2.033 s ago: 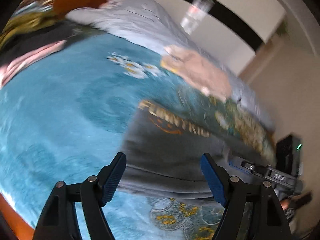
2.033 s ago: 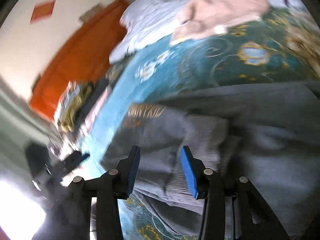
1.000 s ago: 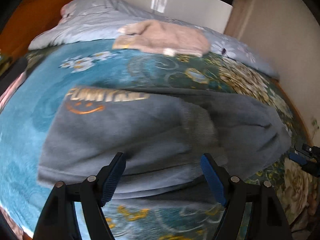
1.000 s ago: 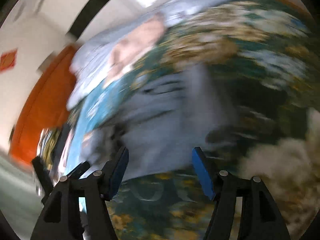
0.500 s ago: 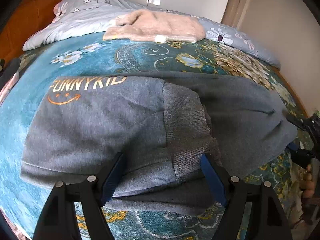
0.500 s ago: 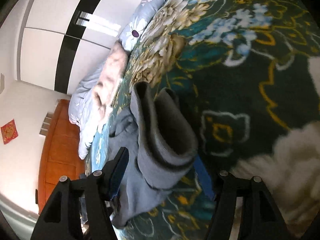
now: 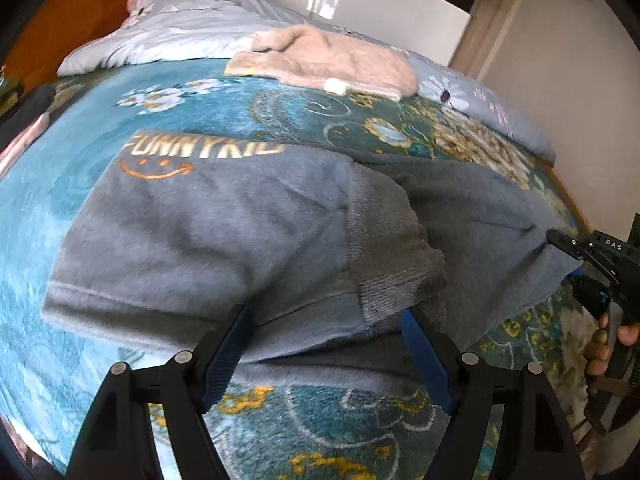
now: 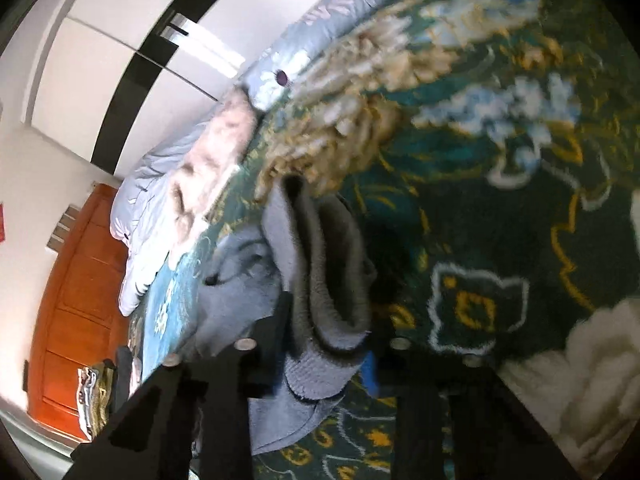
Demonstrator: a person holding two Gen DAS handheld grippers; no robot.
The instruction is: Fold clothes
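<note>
At the bottom of the left wrist view, the left gripper (image 7: 326,354) spreads its blue-padded jaws wide over the near hem of a grey sweatshirt (image 7: 224,236), with cloth lying between the pads but not pinched; it looks poised to take the hem for the next fold. The sweatshirt lies across the middle of the frame on a teal floral blanket (image 7: 60,184), already partly folded, one ribbed cuff (image 7: 384,264) laid over the body and gold lettering with an orange smile near its upper left edge. At the right edge a hand (image 7: 604,344) holds the right gripper (image 7: 576,272) at the sweatshirt's far right end. In the right wrist view, that gripper's jaws are closing on a thick folded roll of the grey cloth at lower centre, which stands up between the pads, probably so that this end can be lifted and carried across. Whether the pads already press the cloth is hard to tell, since the fingers are dark and blurred. Beyond the sweatshirt, toward the top of the left view, a beige garment (image 7: 332,62) rests on a pale grey quilt (image 7: 192,28). An orange wooden headboard (image 7: 80,12) fills the upper left corner, and a white wardrobe (image 7: 400,4) stands behind.
</note>
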